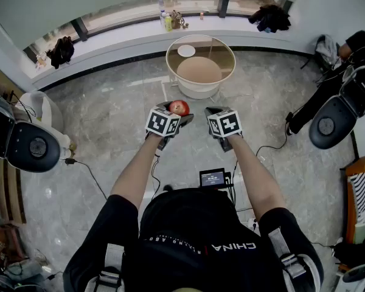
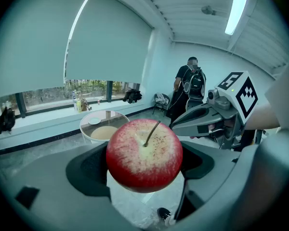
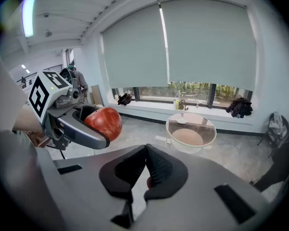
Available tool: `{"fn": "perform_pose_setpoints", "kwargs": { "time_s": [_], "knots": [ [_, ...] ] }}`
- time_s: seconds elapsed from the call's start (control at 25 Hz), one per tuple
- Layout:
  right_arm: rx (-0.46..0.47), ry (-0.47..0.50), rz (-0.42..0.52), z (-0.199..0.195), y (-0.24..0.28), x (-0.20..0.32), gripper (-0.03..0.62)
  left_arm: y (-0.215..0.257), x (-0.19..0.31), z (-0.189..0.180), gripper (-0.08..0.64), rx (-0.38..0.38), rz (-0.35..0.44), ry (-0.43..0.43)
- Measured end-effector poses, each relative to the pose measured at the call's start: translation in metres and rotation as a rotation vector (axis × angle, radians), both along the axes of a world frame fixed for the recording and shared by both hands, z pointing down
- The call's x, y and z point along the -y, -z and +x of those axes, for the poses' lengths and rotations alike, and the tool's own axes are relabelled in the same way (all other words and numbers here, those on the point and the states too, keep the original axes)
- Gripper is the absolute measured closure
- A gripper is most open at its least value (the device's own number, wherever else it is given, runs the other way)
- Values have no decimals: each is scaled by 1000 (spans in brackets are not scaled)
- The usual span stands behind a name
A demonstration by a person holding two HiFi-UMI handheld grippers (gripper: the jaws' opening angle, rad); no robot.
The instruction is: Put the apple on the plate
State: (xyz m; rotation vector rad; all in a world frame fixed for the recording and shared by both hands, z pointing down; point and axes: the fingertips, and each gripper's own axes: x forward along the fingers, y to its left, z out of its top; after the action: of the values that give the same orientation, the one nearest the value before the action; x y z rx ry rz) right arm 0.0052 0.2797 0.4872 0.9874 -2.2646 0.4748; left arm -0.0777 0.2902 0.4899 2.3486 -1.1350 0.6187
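Glossy grey marbled floor. Round clear-glass worktop on white drum base. Grey right tongs clenched, bare. Small round white plate on glass. Round speckled red apple gripped in left tongs, in air, short of worktop.

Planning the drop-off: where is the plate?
Head view, top centre: the plate lies on the round glass table, toward its far left edge, near the window ledge.
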Motion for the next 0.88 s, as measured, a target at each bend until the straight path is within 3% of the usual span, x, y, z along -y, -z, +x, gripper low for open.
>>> {"fn": "perform_pose_setpoints", "kwargs": {
  "time_s": [0.88],
  "knots": [
    [50, -51, 8, 12, 11, -2, 565, 8, -14, 4, 148, -13, 52, -19]
  ]
}}
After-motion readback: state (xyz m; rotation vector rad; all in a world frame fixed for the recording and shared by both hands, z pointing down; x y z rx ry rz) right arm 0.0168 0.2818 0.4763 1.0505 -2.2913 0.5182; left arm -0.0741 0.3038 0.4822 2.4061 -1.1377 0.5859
